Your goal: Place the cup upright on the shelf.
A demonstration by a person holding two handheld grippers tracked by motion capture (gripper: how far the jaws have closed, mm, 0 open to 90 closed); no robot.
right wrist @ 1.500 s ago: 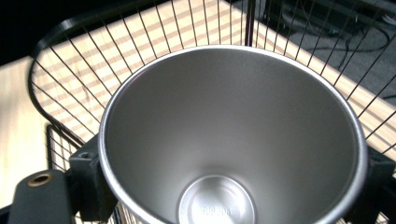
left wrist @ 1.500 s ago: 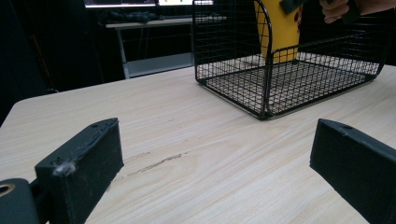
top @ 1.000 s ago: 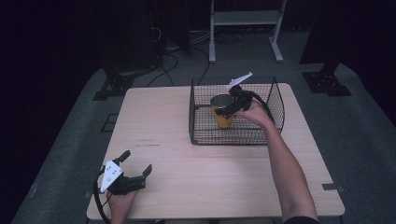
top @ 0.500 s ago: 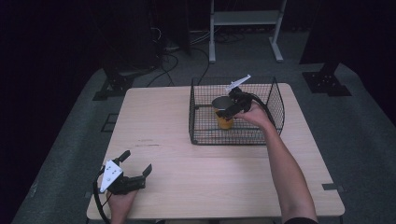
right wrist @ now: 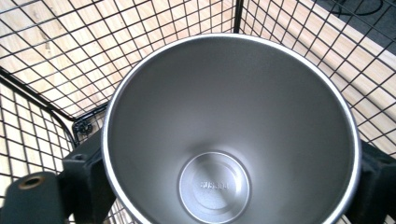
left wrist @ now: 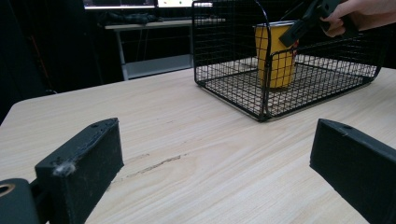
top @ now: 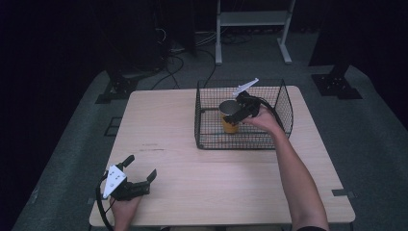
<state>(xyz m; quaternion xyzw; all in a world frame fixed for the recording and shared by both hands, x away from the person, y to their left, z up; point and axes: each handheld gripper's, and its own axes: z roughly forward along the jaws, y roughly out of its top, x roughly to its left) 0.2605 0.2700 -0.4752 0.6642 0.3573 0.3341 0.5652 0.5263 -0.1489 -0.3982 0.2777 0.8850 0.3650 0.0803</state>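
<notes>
The right arm is being stretched toward one o'clock, its right tool (top: 240,109) being clamped around the single yellow cup (top: 229,120) standing upright inside the one wire basket (top: 284,103). At seven o'clock, the left tool (top: 126,181) is being rested wide open and empty on the pale wooden worktop (top: 168,139), dark room around.

A light wooden table (top: 192,144) is standing on grey carpet (top: 375,144) in a dark room. Beyond its far edge, a white metal stand (top: 252,19) is rising into shadow, and black cables (top: 178,53) are lying tangled on the floor just beside it. Two black floor bases (top: 113,89) (top: 337,84) are sitting near the table's far corners. A scuff mark (left wrist: 154,165) is running across the tabletop.
</notes>
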